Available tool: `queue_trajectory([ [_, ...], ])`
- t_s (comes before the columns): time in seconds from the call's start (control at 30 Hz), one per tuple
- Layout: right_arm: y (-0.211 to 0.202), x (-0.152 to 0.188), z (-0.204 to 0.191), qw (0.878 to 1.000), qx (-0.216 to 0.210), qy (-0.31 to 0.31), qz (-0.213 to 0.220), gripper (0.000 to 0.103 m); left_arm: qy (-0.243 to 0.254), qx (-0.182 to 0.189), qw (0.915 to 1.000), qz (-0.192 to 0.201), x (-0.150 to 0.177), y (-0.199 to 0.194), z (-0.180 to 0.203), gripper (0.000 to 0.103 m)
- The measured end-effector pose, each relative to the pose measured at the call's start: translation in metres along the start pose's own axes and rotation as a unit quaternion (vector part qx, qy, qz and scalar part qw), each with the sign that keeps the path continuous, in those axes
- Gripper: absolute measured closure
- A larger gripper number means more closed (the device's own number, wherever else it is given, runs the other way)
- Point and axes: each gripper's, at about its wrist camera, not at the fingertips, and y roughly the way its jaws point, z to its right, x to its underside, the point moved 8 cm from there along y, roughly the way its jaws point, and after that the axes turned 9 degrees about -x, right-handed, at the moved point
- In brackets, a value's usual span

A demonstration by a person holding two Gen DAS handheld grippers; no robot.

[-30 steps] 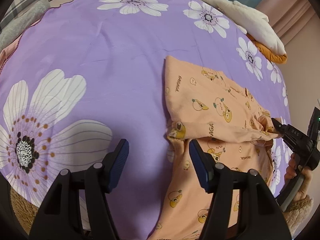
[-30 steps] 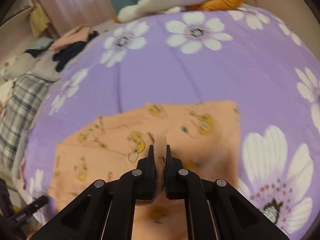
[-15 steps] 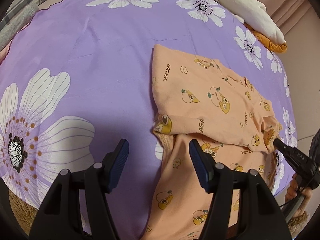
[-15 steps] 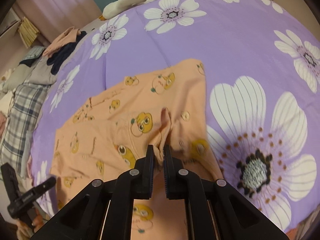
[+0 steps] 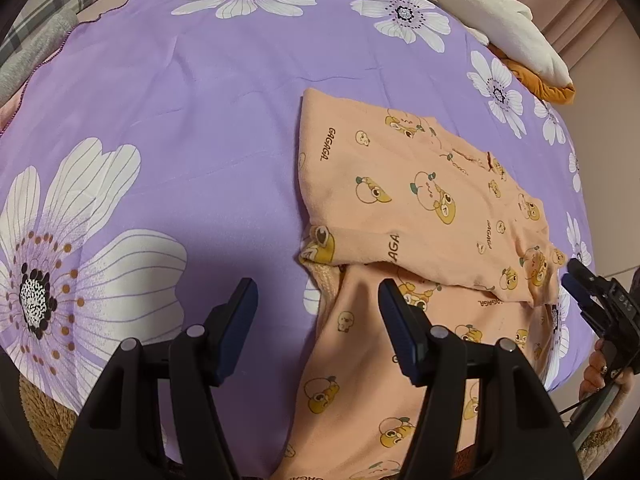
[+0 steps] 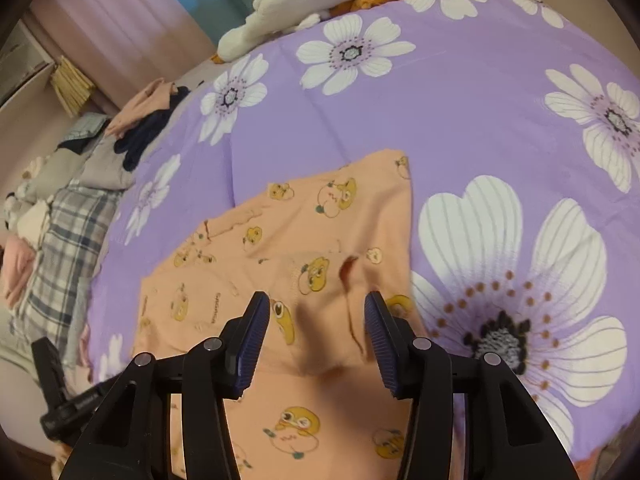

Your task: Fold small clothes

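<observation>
Lying flat on the purple sheet (image 5: 192,112) with big white flowers, the orange top (image 5: 420,200) has little yellow cartoon faces all over it. One part of it is folded over the rest, so a fold edge runs across it.

The left gripper (image 5: 316,320) hangs over the near edge of the bed. Its jaws stand wide apart and hold nothing. The left finger is over bare sheet. The right finger is over the lower part of the top. The folded corner of the top sits just past the gap between the two fingers.

The right gripper (image 6: 316,336) has just been opening, and its jaws now stand apart. The top (image 6: 320,240) lies under them and between them, but the pads do not press on it. A small raised crease of cloth sits in the gap, closer to the right finger. In the left wrist view this gripper (image 5: 576,280) shows at the far right, with its tips just beside the end of the folded part. A hand (image 5: 604,372) holds its grip below.

A white and orange plush (image 5: 492,24) lies at the far side of the bed. A pile of clothes (image 6: 136,128) and a plaid cloth (image 6: 68,240) lie off to the left in the right wrist view.
</observation>
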Motion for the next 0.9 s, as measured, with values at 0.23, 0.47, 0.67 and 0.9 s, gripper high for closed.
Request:
queue_trajectory([
  [0.23, 0.017, 0.005, -0.006, 0.998, 0.035, -0.04, -0.017, 0.084, 0.003, -0.002, 1.0, 0.006, 0.0, -0.005, 0.001, 0.041],
  [0.47, 0.005, 0.0, -0.018, 0.996, 0.046, -0.075, 0.001, 0.099, 0.011, -0.008, 0.9999, 0.008, 0.001, -0.005, 0.001, 0.041],
  [0.67, -0.018, -0.024, -0.038, 0.994, 0.042, -0.099, 0.037, 0.101, 0.01, -0.004, 0.9999, 0.009, 0.001, -0.005, 0.001, 0.041],
  [0.9, -0.033, -0.057, -0.055, 0.988, 0.051, -0.13, 0.065, 0.102, 0.002, -0.003, 1.0, 0.007, 0.0, -0.004, -0.004, 0.041],
])
